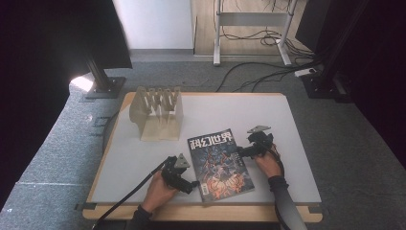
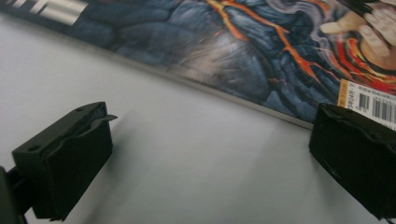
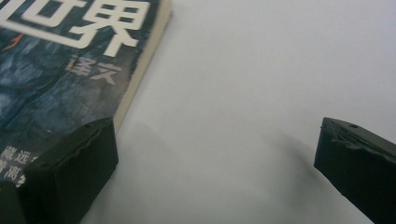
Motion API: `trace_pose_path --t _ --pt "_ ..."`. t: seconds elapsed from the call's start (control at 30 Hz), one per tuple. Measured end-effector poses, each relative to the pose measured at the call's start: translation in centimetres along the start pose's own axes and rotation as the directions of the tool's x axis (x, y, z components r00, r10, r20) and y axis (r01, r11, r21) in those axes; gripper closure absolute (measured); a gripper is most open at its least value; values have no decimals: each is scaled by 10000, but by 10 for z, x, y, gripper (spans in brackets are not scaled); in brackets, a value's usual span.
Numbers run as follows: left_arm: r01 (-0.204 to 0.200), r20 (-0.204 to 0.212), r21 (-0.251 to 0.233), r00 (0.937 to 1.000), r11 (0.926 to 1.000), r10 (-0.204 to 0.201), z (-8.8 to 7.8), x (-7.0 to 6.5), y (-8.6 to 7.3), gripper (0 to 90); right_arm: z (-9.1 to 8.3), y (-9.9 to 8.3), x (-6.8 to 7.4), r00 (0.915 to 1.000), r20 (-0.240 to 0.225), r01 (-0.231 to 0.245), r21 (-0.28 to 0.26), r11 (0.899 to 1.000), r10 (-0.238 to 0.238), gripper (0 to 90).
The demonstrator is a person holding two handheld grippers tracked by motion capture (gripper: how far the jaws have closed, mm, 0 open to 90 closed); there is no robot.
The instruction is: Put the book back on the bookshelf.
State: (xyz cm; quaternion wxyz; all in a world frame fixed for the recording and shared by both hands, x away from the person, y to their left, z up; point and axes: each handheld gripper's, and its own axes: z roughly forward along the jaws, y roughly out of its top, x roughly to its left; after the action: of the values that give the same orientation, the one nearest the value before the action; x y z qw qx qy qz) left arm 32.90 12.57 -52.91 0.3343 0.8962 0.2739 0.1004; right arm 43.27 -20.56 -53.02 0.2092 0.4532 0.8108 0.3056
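Magazine [image 1: 219, 162] lies flat and closed on the near middle of the worktop [image 1: 287, 124], cover up, with a gripper at each side of it. In the left gripper view the jaws stand wide apart with nothing between them; one rests over the barcode corner of the cover, the other over bare surface just beside the spine edge. In the right gripper view the jaws are equally wide and hold nothing, one over the cover's edge by the title lettering, the other over bare surface. From the high view, the left gripper [image 1: 187, 183] sits at the near left edge of the cover and the right gripper [image 1: 244, 152] at its right edge. A wooden rack [image 1: 158, 113] stands well apart toward the far left. Judging from this, nothing is gripped yet: the approach looks done, while closing on the cover and lifting or moving it remain.
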Motion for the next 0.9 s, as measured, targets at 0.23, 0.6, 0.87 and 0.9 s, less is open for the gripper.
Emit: trace_pose_path --t 0.23,0.6,0.87,0.9 --pt "111 -102 10 9999 9999 -110 0 13 1 0 -4 6 -4 9997 -233 -32 237 9997 37 0" --pt "75 -137 9 9999 10000 -75 4 21 5 0 -9 18 20 9664 -2514 -520 111 9986 531 130" --pt "108 -107 15 9999 9999 -108 4 22 5 0 9 27 34 9451 -3083 -1067 212 9941 1080 251" --pt "110 -116 11 9999 9999 -109 4 22 5 0 9 27 34 9453 -3024 -1206 240 9924 1222 266"
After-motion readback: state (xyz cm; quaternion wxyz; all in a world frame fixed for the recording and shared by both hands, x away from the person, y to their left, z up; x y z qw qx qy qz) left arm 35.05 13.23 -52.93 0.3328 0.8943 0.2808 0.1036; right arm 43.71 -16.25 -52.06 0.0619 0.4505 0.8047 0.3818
